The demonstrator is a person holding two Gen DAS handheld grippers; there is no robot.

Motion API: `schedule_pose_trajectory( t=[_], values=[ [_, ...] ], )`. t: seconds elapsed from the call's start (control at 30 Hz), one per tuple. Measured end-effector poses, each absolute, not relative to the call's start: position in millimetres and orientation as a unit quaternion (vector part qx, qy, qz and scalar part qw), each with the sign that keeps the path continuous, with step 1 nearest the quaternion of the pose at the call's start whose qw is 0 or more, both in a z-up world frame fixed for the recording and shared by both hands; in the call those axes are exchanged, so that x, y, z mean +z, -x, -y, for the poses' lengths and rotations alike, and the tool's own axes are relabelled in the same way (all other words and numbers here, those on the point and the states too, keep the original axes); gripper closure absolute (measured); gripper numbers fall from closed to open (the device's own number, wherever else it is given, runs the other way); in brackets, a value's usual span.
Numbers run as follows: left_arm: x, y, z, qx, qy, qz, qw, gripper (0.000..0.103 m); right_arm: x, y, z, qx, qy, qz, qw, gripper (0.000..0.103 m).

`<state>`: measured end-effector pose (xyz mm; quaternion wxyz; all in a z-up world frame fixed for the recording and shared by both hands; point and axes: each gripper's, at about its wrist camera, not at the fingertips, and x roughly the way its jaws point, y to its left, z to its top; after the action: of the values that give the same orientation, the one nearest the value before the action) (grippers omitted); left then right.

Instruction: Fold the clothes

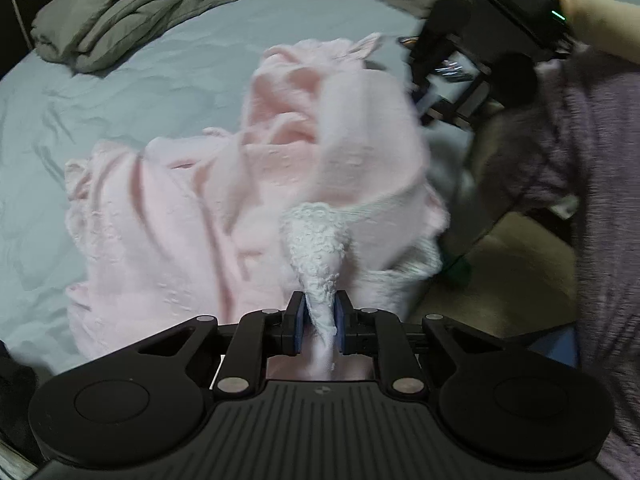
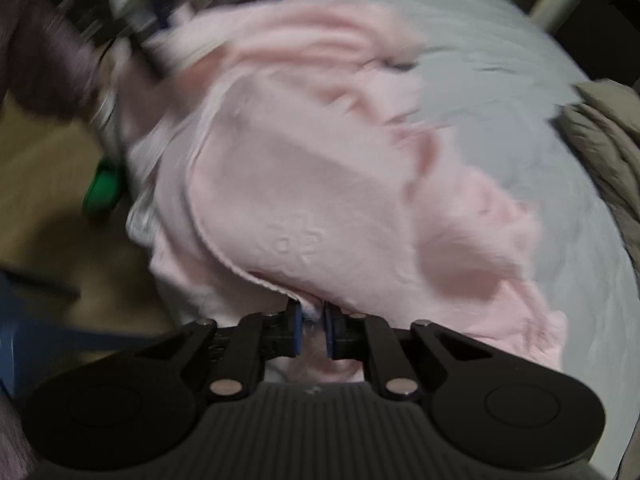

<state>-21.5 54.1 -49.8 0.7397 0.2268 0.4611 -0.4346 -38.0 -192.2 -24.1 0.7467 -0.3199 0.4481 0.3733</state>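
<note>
A pale pink garment (image 1: 208, 208) with a white lace trim lies crumpled on a light blue bed sheet (image 1: 120, 92). In the left wrist view my left gripper (image 1: 320, 312) is shut on a bunched strip of that lace trim, which runs up from between the blue pads. In the right wrist view the same pink garment (image 2: 320, 184) spreads over the sheet (image 2: 500, 80), and my right gripper (image 2: 312, 316) is shut on its near hem, a thin fold of cloth between the pads. The right hand's gripper body (image 1: 500, 12) shows at the upper right of the left wrist view.
A grey-green duvet (image 1: 132, 12) is heaped along the far side of the bed; its edge (image 2: 608, 144) shows at the right. A person's purple sleeve (image 1: 592, 152) is on the right. Tan floor (image 1: 512, 280) and a green object (image 2: 102, 192) lie beside the bed.
</note>
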Motion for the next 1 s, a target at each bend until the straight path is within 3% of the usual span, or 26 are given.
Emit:
schedule_pose_trajectory(
  t=[0.3, 0.4, 0.47, 0.67, 1.0],
  values=[
    [-51, 49, -54, -0.467, -0.228, -0.466, 0.716, 0.086, -5, 27, 194, 0.323, 0.296, -0.438, 0.785, 0.091],
    [-40, 49, -61, -0.471, -0.218, -0.459, 0.721, 0.071, -9, 29, 194, 0.324, 0.303, -0.445, 0.778, 0.091],
    [-32, 48, -66, -0.471, -0.213, -0.447, 0.730, 0.052, -12, 30, 194, 0.324, 0.307, -0.449, 0.774, 0.091],
    [-20, 37, -72, -0.452, -0.207, -0.430, 0.753, 0.052, -15, 29, 197, 0.326, 0.309, -0.454, 0.770, 0.091],
    [-53, 44, -67, -0.486, -0.277, -0.501, 0.660, 0.048, -21, 31, 199, 0.325, 0.307, -0.459, 0.768, 0.091]
  ],
)
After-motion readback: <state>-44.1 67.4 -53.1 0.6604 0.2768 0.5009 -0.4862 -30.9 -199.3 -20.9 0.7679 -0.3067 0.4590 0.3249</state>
